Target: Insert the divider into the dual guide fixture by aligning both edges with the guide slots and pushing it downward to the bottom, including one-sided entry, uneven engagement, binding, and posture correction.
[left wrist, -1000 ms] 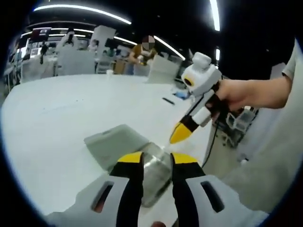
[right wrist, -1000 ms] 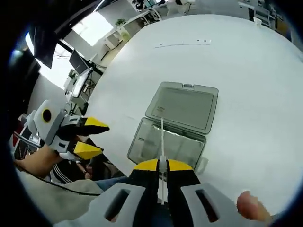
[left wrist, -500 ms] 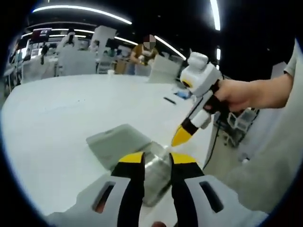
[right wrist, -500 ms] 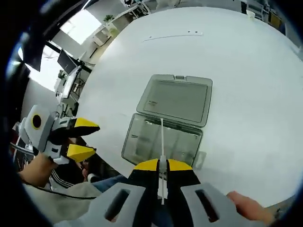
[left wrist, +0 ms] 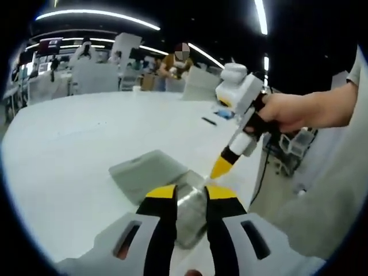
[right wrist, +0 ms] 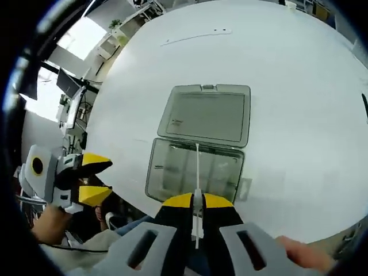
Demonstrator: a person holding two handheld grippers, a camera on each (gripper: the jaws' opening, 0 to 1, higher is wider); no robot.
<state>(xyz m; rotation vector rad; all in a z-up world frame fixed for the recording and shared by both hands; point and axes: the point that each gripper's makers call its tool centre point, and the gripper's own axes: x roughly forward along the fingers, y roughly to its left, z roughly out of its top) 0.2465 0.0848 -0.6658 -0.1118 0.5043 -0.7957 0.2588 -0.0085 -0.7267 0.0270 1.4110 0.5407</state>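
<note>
Right gripper view: the right gripper (right wrist: 196,201) pinched the divider (right wrist: 196,172) above the open fixture box (right wrist: 194,175), insertion undone; the left gripper (right wrist: 92,179) was open.

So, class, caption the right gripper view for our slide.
Right gripper holds a thin divider edge-on over the open clear box on a white table.

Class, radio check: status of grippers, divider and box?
Right gripper shut on divider, above open box. Left gripper open beside box. Nothing in the way.
</note>
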